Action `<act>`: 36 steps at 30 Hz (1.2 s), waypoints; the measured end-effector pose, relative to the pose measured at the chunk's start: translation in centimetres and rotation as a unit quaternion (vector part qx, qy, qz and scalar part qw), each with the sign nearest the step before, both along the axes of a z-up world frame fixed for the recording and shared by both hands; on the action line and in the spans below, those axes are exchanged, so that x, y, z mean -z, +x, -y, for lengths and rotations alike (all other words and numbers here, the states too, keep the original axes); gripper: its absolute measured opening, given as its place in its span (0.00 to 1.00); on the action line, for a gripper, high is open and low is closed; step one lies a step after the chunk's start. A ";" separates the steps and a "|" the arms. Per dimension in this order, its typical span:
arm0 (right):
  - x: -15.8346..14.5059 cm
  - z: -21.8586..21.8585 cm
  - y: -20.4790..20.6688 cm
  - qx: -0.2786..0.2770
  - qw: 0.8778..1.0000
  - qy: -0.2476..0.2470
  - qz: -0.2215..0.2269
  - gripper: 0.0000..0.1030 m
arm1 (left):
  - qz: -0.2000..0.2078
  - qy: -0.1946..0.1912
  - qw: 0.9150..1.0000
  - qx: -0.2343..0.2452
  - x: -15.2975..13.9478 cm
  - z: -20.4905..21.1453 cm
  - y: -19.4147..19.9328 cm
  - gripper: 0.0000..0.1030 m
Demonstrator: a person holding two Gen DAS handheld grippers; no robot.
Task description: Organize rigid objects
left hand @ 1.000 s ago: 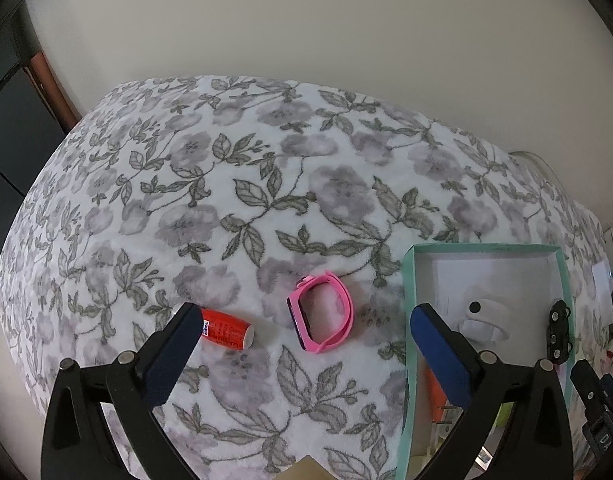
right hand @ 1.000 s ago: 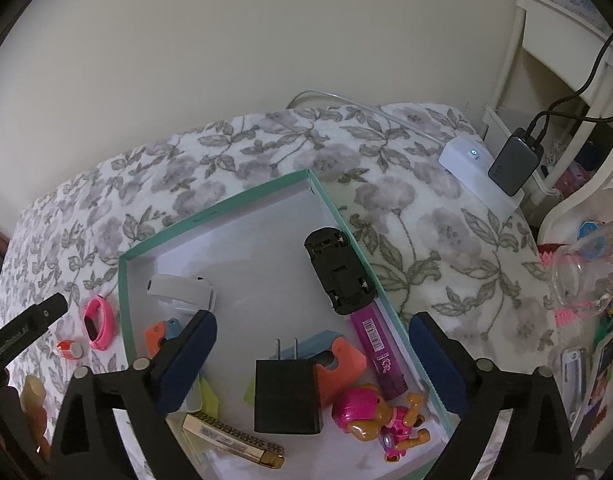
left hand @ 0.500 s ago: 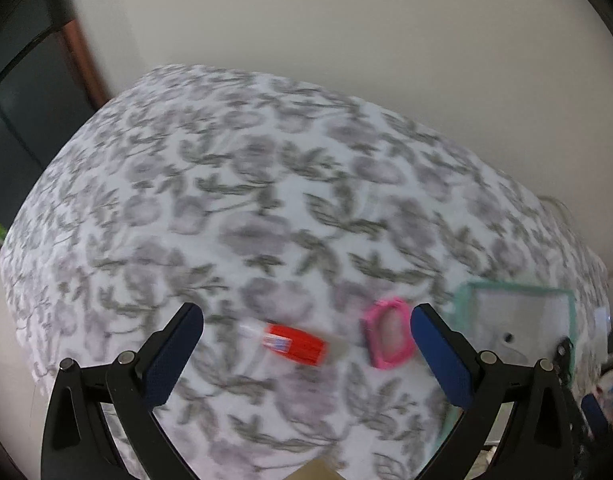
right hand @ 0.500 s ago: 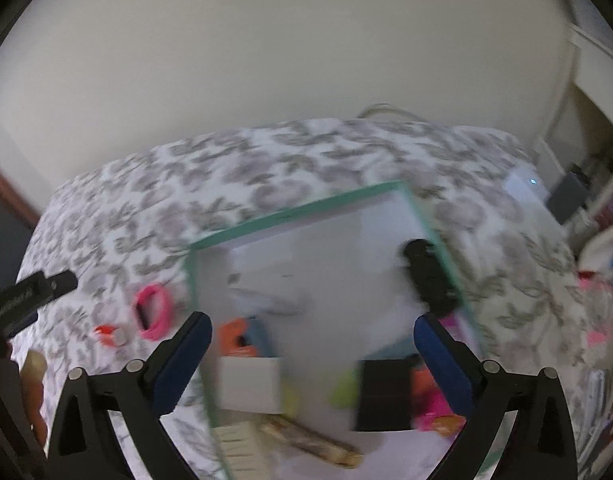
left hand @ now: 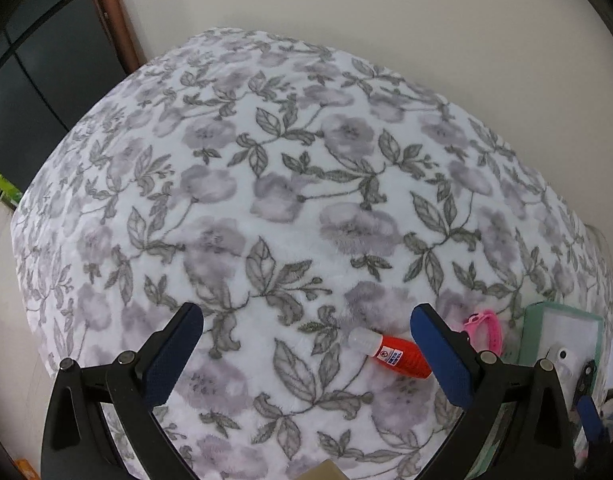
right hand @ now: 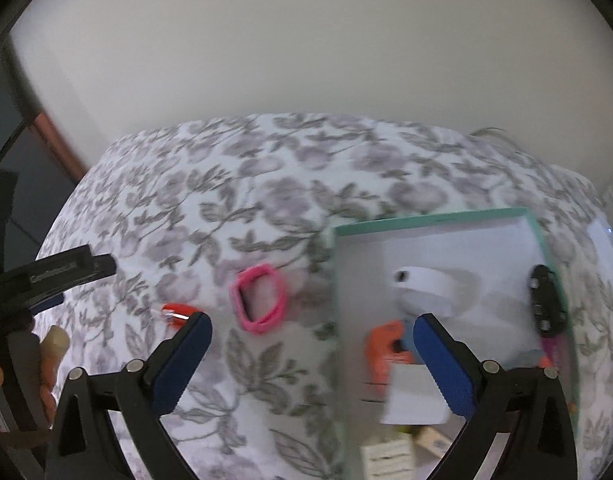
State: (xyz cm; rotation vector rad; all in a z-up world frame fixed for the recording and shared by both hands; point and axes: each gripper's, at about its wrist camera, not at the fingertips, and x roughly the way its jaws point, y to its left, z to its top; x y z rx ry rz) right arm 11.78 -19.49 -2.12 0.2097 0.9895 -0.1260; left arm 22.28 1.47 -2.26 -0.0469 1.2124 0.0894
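A small red bottle [left hand: 398,356] with a white cap lies on the floral blanket, just inside my left gripper's right finger. A pink wristband [left hand: 486,332] lies beyond it, next to a teal-rimmed box [left hand: 524,332]. My left gripper [left hand: 306,344] is open and empty above the blanket. In the right wrist view the pink wristband [right hand: 260,304] lies ahead between the fingers, the red bottle [right hand: 177,314] by the left fingertip, and the teal box [right hand: 430,222] to the right holds several items. My right gripper [right hand: 310,340] is open and empty.
The floral blanket [left hand: 286,184] covers a bed against a pale wall. A dark door or cabinet [left hand: 38,80] stands at the left. Inside the box lie a white band [right hand: 426,280], a black clip [right hand: 546,300] and an orange piece [right hand: 386,344].
Both grippers have swung left. The left view has turned from the box to open blanket, with bottle and wristband now at its lower right. The right view now centres on the wristband.
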 end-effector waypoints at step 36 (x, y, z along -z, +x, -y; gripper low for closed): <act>5.1 -2.8 2.0 -0.033 0.998 -0.005 -0.045 0.77 | -0.099 -0.034 0.990 0.095 7.8 5.6 -0.7 1.00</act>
